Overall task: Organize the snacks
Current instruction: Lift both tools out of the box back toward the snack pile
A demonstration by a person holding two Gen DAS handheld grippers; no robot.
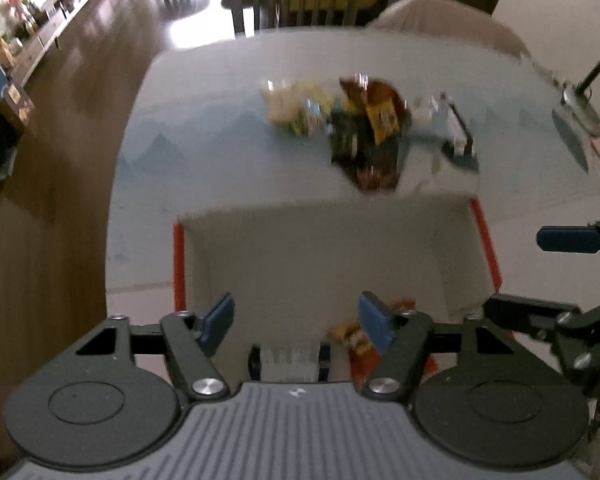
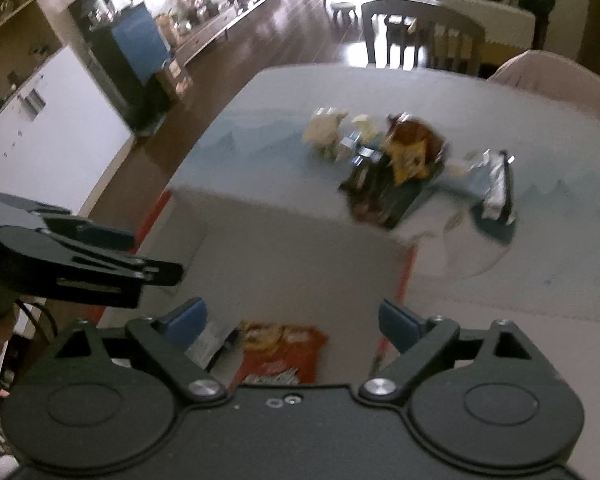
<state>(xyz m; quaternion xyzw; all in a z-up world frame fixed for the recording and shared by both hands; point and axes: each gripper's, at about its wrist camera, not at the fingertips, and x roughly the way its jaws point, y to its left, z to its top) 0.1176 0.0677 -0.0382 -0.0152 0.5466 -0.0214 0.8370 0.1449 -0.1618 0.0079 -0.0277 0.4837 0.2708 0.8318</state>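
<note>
I read each gripper, left gripper (image 1: 296, 322) and right gripper (image 2: 290, 322), open and empty above the box (image 1: 320, 248); the snack pile (image 1: 340, 120) lies ahead beyond its far wall, nearer the right.

Right gripper (image 2: 294, 322) empty, jaws apart — orange snack bag (image 2: 284, 354) below.

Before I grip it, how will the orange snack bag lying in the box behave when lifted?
The orange snack bag looks like thin printed foil, so it is probably light and crinkly. It lies flat in the box, so it likely flexes and sags. Its glossy surface may slip between the pads.
</note>
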